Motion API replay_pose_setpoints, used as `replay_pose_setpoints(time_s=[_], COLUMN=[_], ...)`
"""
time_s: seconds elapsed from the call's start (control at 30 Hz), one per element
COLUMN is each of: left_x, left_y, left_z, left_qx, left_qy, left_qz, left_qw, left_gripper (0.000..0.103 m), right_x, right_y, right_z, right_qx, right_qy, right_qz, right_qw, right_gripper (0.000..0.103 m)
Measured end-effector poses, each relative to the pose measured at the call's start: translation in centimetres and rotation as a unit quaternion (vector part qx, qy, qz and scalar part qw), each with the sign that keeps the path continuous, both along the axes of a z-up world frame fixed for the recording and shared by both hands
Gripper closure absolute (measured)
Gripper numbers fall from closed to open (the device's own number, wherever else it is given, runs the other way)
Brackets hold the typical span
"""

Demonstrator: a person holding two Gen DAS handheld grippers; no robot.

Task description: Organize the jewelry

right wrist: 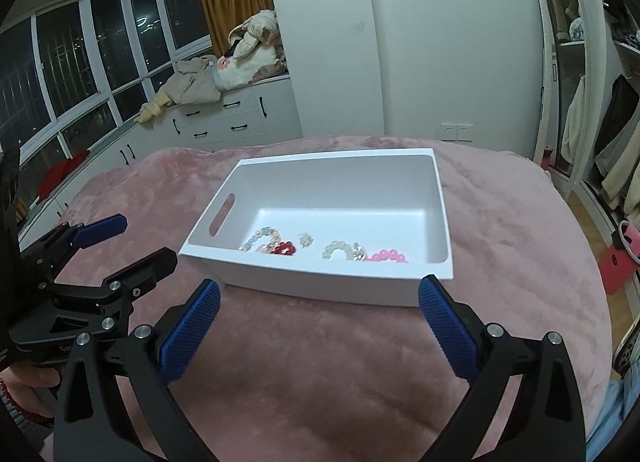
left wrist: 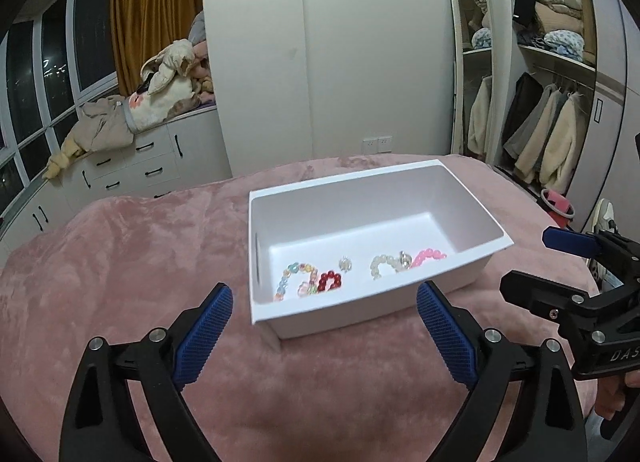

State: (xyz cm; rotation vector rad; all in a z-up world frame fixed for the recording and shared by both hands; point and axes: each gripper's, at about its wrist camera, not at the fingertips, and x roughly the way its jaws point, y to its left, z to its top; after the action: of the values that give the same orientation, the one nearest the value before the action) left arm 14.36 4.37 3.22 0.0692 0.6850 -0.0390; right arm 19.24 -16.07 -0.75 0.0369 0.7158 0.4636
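Down in the white rectangular plastic bin, along the near wall of its floor, lies all the jewelry in a loose row. At one end curls a pastel multicoloured bead bracelet, and touching it is a small ring of dark red beads. A little apart sits a tiny clear sparkly piece, too small to tell what it is. Next comes a bracelet of pale pearly beads with a silvery charm at its end, and just beside that a string of bright pink beads. The bin has a slot handle cut in one short wall, and it rests on a fluffy pink blanket spread over the bed.

Both tools hang above the blanket on the near side of the bin, touching nothing. The left gripper, black with blue ribbed pads, has its jaws spread wide with only blanket between them. The right gripper is just as wide apart and likewise empty. A hand wearing a red bead bracelet on its wrist holds the left tool's handle.

Beyond the bed stand white drawers heaped with clothes, a mustard curtain, dark windows and an open wardrobe.
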Motion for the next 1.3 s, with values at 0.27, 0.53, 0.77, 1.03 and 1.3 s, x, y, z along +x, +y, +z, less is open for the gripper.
replay_pose_setpoints(time_s=[0.27,0.53,0.77,1.03,1.3], left_x=[-2.1,-3.2,-3.3,-3.0,-2.9], left_y=[0.3,-0.6,-1.0,-1.3,-1.9], left_z=[-1.1,-2.1,-2.6,-2.5,-2.6], left_qx=[-0.005,-0.004,0.002,0.007,0.009], left_qy=[0.025,0.032,0.037,0.039,0.040], left_qz=[0.009,0.011,0.016,0.014,0.008], left_qw=[0.9996,0.9994,0.9992,0.9991,0.9991], left_gripper=[0.009,0.008,0.008,0.006,0.006], right_x=[-1.9,-3.1,-3.1,-3.1,-2.9], right_y=[-0.5,-2.3,-2.5,-2.1,-2.2], right_z=[-0.3,-0.6,-1.1,-1.5,-1.7], right_qx=[-0.001,0.011,0.004,-0.003,-0.002], right_qy=[0.010,0.016,0.019,0.023,0.029], right_qz=[-0.005,-0.018,-0.015,-0.011,-0.012], right_qw=[1.000,1.000,1.000,1.000,1.000], right_gripper=[0.005,0.005,0.005,0.005,0.005])
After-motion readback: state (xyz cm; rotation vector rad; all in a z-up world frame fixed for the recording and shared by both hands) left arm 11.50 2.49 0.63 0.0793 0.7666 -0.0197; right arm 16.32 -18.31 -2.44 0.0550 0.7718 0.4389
